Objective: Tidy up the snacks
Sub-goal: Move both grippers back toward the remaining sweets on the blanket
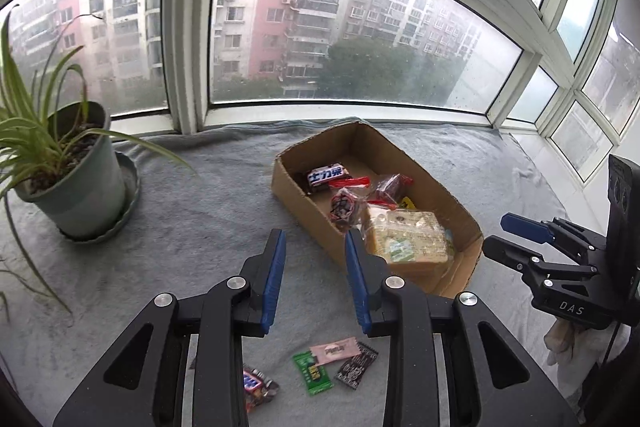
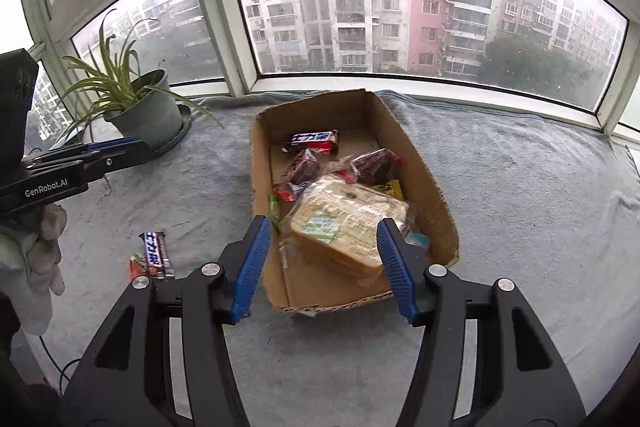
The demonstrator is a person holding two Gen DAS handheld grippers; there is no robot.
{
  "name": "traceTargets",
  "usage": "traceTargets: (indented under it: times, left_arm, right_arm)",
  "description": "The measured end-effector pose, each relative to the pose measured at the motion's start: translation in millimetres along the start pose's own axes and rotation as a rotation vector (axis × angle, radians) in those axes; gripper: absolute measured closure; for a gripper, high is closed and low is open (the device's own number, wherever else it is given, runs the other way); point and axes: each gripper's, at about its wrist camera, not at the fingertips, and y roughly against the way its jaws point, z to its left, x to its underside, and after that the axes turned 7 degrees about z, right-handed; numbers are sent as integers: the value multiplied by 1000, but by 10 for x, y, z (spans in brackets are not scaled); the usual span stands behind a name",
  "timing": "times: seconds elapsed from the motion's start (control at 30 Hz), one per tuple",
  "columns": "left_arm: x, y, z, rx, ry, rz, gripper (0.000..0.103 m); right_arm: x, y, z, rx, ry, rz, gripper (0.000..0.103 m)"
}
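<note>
Now, both grippers hang empty above the cardboard box (image 2: 424,167).
Your left gripper (image 1: 316,281) and right gripper (image 2: 320,263) stand parted; loose wrappers (image 1: 334,367) lie on the towel (light, crinkly, slippery), so pinch mid-body.

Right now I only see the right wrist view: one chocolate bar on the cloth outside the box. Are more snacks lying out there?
Observer: Yes. The left wrist view shows a pink packet, a green packet and a dark packet on the cloth, close to that bar.
Operator: I see the left tool only from the side. Is it holding anything?
Observer: No. The left tool is open with nothing in it, above those packets.
</note>
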Motion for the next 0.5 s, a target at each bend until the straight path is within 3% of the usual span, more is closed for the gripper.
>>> traceTargets:
  times: [0.27, 0.4, 0.5]
  left_arm:
    - [517, 239, 427, -36, 62, 23, 74]
    - [803, 299, 629, -47, 113, 46, 60]
    - [1002, 293, 736, -47, 150, 65, 60]
  right_arm:
    - [271, -21, 388, -88, 11, 26, 45]
    - [344, -132, 600, -125, 34, 57, 45]
    - [356, -227, 765, -148, 61, 81, 45]
